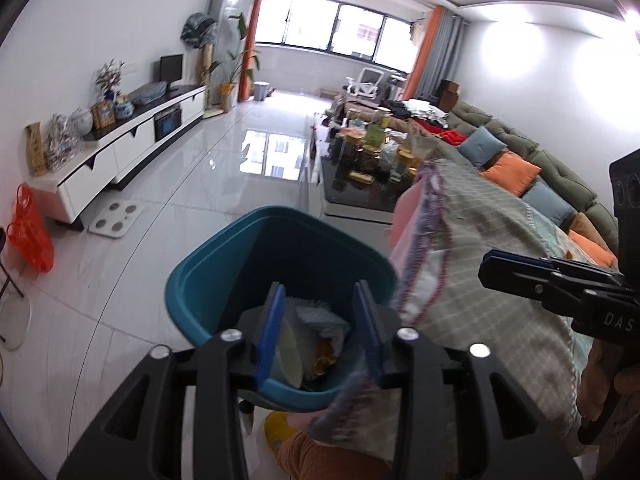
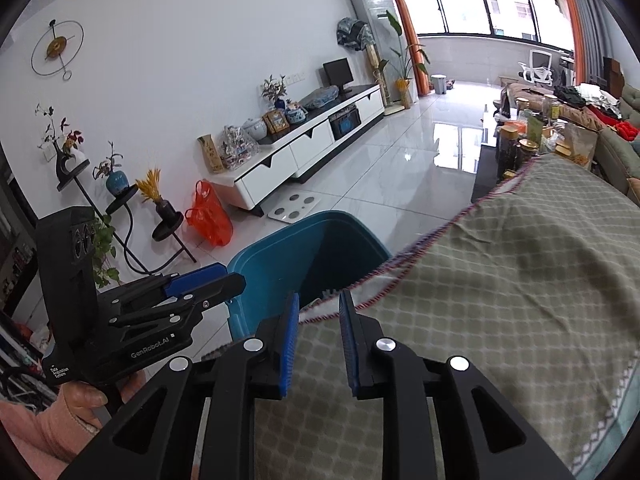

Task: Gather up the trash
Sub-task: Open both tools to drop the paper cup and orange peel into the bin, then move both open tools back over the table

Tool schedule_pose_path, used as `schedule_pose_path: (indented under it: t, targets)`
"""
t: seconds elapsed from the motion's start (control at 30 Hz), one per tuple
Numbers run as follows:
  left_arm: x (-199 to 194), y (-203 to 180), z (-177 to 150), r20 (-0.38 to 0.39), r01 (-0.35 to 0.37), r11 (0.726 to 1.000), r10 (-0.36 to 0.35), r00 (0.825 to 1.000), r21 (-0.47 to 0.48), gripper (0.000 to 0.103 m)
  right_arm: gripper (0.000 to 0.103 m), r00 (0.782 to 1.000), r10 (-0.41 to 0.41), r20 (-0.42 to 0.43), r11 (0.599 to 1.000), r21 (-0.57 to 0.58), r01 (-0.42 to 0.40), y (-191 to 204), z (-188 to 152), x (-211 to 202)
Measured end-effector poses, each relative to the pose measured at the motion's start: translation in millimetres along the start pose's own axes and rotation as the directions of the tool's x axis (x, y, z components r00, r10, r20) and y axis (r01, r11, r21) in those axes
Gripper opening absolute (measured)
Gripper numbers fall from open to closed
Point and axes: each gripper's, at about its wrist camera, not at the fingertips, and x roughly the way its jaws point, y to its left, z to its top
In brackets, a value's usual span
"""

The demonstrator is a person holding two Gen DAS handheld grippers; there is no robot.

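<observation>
Location, as I see it through both wrist cameras: a home living room. Evidence: long white TV cabinet point(image 2: 312, 144) against the wall, carrying a small monitor point(image 2: 338, 72), framed picture and ceramic jars; green sofa point(image 1: 532, 152) with orange and blue cushions; dark coffee table point(image 1: 360, 188) crowded with jars; round wall clock point(image 2: 56, 46); plant stand point(image 2: 120, 216) with vases; bathroom scale point(image 2: 294, 206) on glossy white floor tiles; wide window point(image 1: 336, 28) with orange curtains.
</observation>
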Motion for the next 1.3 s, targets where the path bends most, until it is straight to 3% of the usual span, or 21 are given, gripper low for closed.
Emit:
schedule_pose_path:
  t: [0.03, 0.17, 0.4, 0.63, 1.03, 1.17, 1.3]
  targets:
    - [-1.7, -5.9, 0.2, 0.006, 0.007, 1.0, -0.007, 1.0, 0.013, 0.05, 0.027, 1.0, -0.001, 0.009, 1.0, 0.006, 0.001, -2.4, -1.7, -5.5]
    - [-5.9, -30.7, -1.0, 0.024, 0.04, 0.997, -0.042, 0.999, 0.069, 0.06, 0.028, 0.999, -0.028, 0.04, 0.999, 0.024, 0.027, -13.3, -10.4, -26.9]
    - [-2.4, -83.1, -3.6, 0.009, 0.163, 0.974, -0.166, 0.986, 0.158, 0.07, 0.039, 0.989, -0.112, 0.096, 0.99, 0.102, 0.102, -46.5, -33.6, -72.0]
    - [10.7, -146.3, -8.4, -0.048, 0.277, 0.924, -0.275, 0.96, 0.263, 0.071, 0.042, 0.958, -0.255, 0.127, 0.948, 0.229, 0.222, -97.5, -66.9, -125.1]
    - [38.3, -244.5, -15.8, -0.169, 0.425, 0.827, -0.391, 0.905, 0.366, 0.071, 0.045, 0.877, -0.453, 0.163, 0.843, 0.399, 0.361, -164.4, -104.4, -197.6]
    - [51.8, -268.0, -12.1, -0.206, 0.456, 0.814, -0.407, 0.89, 0.359, 0.07, 0.047, 0.853, -0.5, 0.15, 0.813, 0.42, 0.403, -180.0, -108.1, -206.0]
    - [66.9, -295.4, -7.6, -0.231, 0.464, 0.806, -0.404, 0.885, 0.369, 0.069, 0.047, 0.841, -0.528, 0.12, 0.791, 0.429, 0.436, -195.3, -112.6, -207.8]
